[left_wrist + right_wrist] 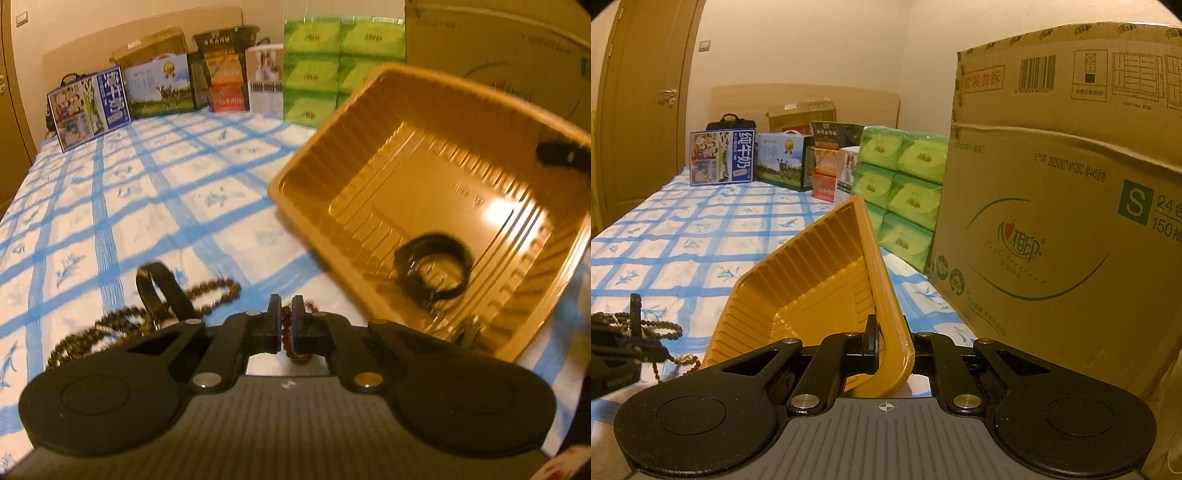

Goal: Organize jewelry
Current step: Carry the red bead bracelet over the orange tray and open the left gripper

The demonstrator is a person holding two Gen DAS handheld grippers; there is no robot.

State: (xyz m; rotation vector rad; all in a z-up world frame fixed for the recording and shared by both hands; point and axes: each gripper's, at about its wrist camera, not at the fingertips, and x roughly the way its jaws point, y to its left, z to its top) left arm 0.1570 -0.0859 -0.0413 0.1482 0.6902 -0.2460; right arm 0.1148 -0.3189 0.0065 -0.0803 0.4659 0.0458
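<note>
With the left gripper [284, 325] clamped on the reddish bead bracelet [287, 334], it should be carried over the tilted gold tray [373, 291], itself pinched at its rim by the right gripper [886, 347] near the bed's [110, 206] near edge, and released low.

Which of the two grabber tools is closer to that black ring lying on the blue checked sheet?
Left. The left gripper sits just beside the black ring, clamping reddish beads; the right gripper is farther, clamped on the yellow plastic tray.

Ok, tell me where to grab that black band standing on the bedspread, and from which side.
Take the black band by the top of its loop, coming down from above. It stands on edge among the brown bead strands, so one finger can slip through the opening and the other close outside. A low approach would likely snag the beads. The left gripper is already shut on a bead strand.
</note>
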